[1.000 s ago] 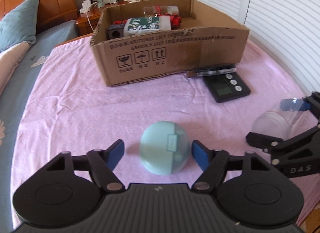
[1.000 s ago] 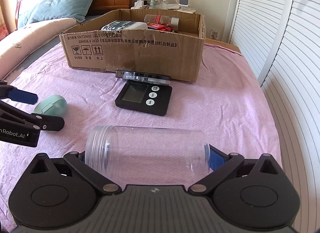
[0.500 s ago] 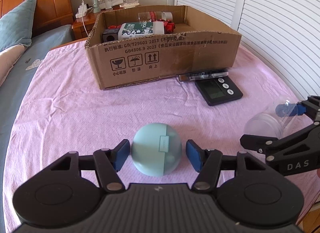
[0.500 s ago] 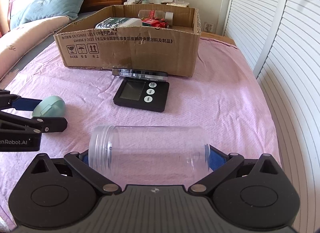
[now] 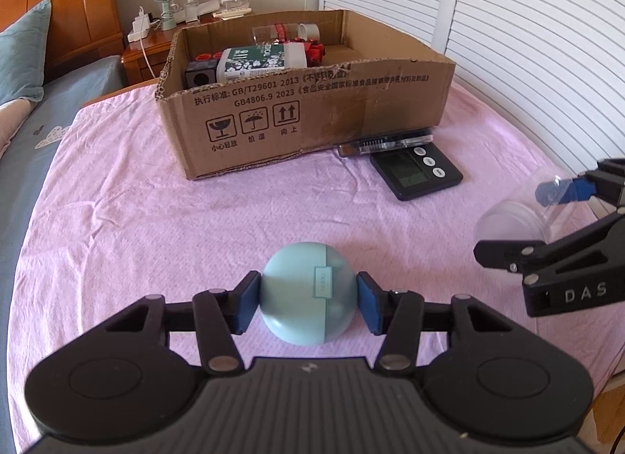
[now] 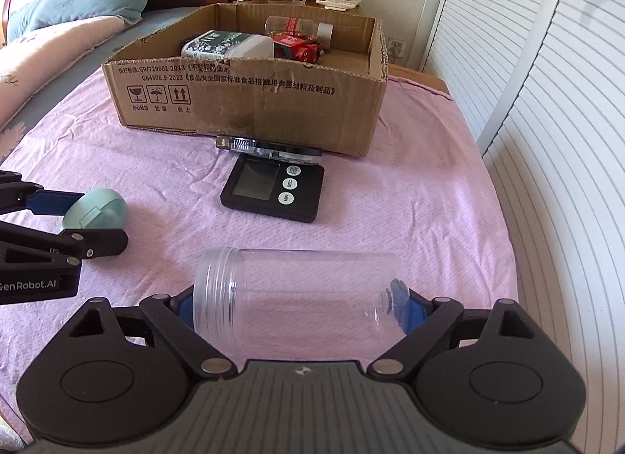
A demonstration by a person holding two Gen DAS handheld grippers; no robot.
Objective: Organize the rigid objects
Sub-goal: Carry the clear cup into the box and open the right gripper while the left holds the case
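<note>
A pale teal round case (image 5: 300, 298) rests on the pink cloth, and my left gripper (image 5: 308, 299) is shut on it, one blue pad against each side. The case (image 6: 97, 212) also shows at the left of the right wrist view. A clear plastic jar (image 6: 300, 290) lies on its side, lengthwise between the fingers of my right gripper (image 6: 297, 307). Its jaws are closing, and the pads meet the jar's open mouth and its base. A cardboard box (image 5: 312, 110) stands at the far side, holding a white bottle, a red toy and other items.
A black digital timer (image 6: 273, 190) lies in front of the box, partly under a clear flat device (image 6: 269, 145). White louvred doors (image 6: 547, 141) run along the right. A pillow and wooden headboard are at the far left, and a bedside table with a small fan is behind the box.
My left gripper's jaws have closed from well apart onto the teal case. My right gripper's jaws have narrowed onto the jar's ends. Both hands have stayed nearly in place.
</note>
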